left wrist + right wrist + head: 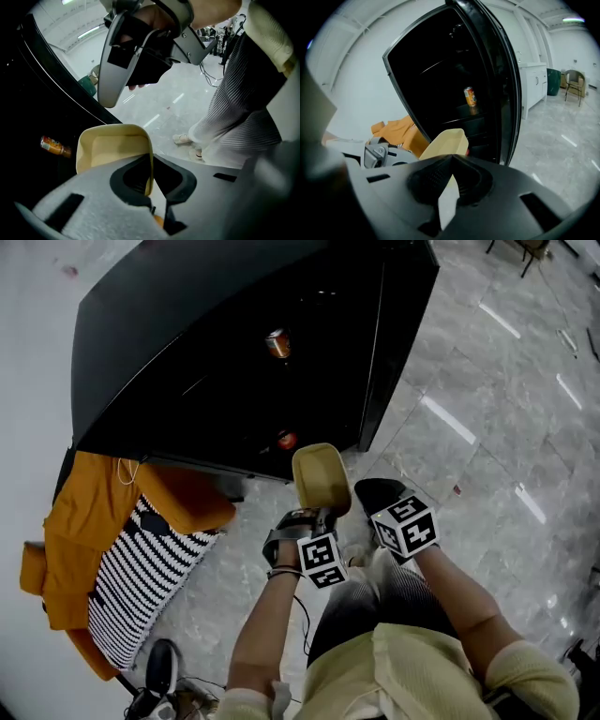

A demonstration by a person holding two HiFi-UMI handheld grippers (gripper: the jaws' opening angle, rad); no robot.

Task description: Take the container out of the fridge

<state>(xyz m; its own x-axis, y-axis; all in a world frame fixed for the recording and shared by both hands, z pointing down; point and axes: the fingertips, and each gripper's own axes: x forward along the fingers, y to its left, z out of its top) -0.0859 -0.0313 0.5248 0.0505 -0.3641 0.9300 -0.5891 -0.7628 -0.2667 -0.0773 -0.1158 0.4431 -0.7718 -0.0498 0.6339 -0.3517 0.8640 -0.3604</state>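
Observation:
The cream plastic container (pixel 321 477) is outside the black fridge (pixel 225 352), held in the air in front of its open lower shelves. My left gripper (pixel 314 514) is shut on the container's near rim. In the left gripper view the rim of the container (pixel 112 147) runs down between the two jaws of the left gripper (pixel 151 161). My right gripper (pixel 372 498) hangs just right of the container and apart from it. In the right gripper view the tips of the right gripper (pixel 452 158) meet with nothing in them, and the container (pixel 447 140) shows beyond.
An orange can (pixel 277 343) stands on a fridge shelf and a small red thing (pixel 286 440) lies lower down. The open fridge door (pixel 398 343) stands at the right. An orange cloth (pixel 94 512) and a striped cushion (pixel 141 573) lie at the left. Grey tiled floor (pixel 497 446) spreads to the right.

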